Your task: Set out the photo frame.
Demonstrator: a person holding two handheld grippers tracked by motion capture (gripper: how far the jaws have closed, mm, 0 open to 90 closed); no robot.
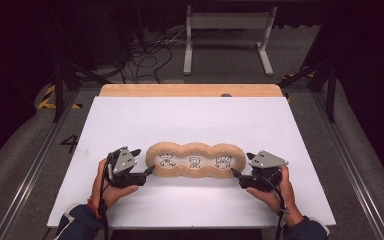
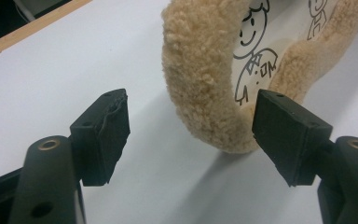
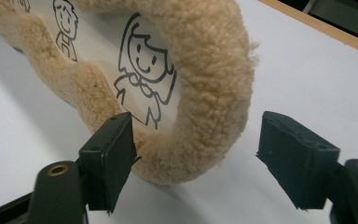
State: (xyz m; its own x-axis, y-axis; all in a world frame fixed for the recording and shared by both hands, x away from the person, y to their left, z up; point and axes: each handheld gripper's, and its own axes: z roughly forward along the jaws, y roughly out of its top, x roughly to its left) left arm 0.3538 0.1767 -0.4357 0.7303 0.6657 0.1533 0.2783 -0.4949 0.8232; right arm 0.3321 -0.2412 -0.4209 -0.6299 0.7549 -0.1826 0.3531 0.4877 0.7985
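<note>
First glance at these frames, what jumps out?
A tan fleecy three-lobed cushion with black cartoon figures on its white centre lies mid-way on the white table. A black hand-held gripper flanks each end, left and right, jaws open astride the fleecy rim without pressing it.

We had the high view above the near edge of the white table (image 1: 190,120), looking forward and down. Each gripper view rode close behind its own jaws, facing inward from opposite ends; all three shared the fleece-rimmed mat (image 1: 196,160) (image 2: 200,79) (image 3: 214,70).
</note>
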